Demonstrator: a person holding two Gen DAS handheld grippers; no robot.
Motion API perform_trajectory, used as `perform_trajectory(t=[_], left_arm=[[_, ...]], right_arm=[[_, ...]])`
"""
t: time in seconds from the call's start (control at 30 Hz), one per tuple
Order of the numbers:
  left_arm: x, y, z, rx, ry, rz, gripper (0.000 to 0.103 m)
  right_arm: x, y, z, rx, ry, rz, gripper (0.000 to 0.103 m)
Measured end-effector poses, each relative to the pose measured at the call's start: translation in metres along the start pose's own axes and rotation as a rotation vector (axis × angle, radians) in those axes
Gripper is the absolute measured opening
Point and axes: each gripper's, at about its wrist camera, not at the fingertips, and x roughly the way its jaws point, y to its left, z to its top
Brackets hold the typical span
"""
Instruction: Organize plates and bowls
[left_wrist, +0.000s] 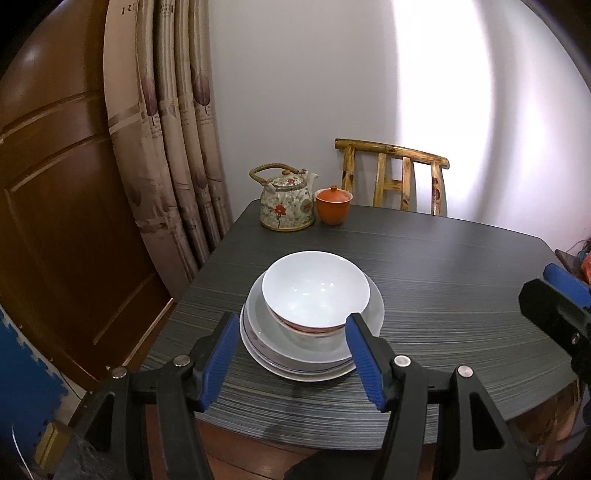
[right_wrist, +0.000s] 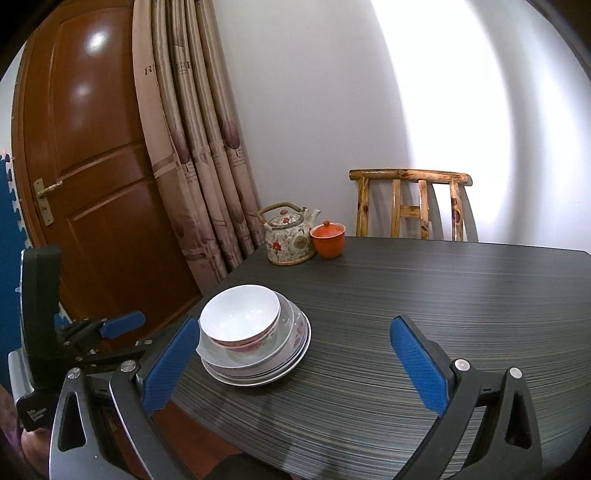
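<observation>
A white bowl with a red pattern outside sits on a stack of white plates near the front left of the dark table. My left gripper hovers just short of the stack, open, with nothing between its blue pads. In the right wrist view the same bowl and plates lie ahead to the left. My right gripper is open wide above the table's front edge, holding nothing. The left gripper shows at that view's left edge.
A floral teapot and an orange lidded cup stand at the table's far left corner. A wooden chair is behind the table. Curtains and a brown door are to the left.
</observation>
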Motion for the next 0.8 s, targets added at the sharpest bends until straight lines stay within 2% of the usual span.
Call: perform_trajectory(t=[0.17,0.27,0.8], left_arm=[[-0.0001,-0.0015,0.0005,0.006,0.003,0.005,0.062],[0.0024,-0.0014,0.0010,0.004,0.014,0.007,0.065],[0.0057,0.0017,0.0001,-0.015,0.034,0.004,0.066]], right_arm=[[0.0003,0.0030,-0.0013,-0.005,0.014,0.009,0.103],[0.0001,0.0041,-0.0009,-0.008,0.017,0.011,0.103],[0.0030,0.0040,0.0000,-0.005,0.043,0.014,0.103]])
